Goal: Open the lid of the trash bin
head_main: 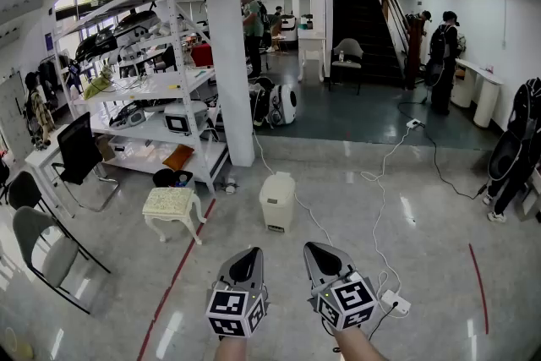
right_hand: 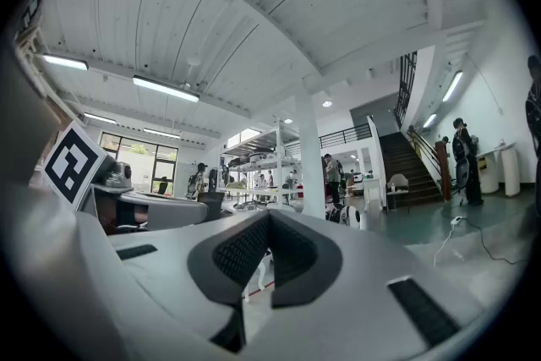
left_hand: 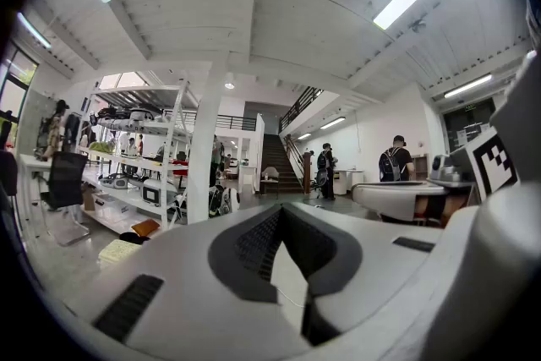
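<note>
The trash bin (head_main: 277,200) stands upright on the glossy floor, long axis straight up and down, and its broad front panel faces back toward the person. It sits well ahead of both grippers, roughly on the line between them, a little out from the foot of the white pillar (head_main: 228,46) and to the right of the cushioned stool (head_main: 173,203).

Now the tools. The left gripper (head_main: 248,256) hangs low in the head view, nose pointing forward toward the bin. In its own view (left_hand: 281,211) the dark ribbed pads (left_hand: 254,245) meet at the tip and leave only a slit lower down. It is pressed together, pinching nothing and touching nothing. The right gripper (head_main: 317,249) rides just beside it. Its view (right_hand: 269,217) shows the same: tips together, a thin gap behind them, nothing held.

As for the bin itself, it is a cream-white plastic box, taller than wide, with a rounded lid sitting down flat on top, closed. A white cable (head_main: 380,182) snakes across the floor just to its right, toward a power strip (head_main: 393,300) near the right gripper. A red line (head_main: 177,275) runs along the floor on the left.
</note>
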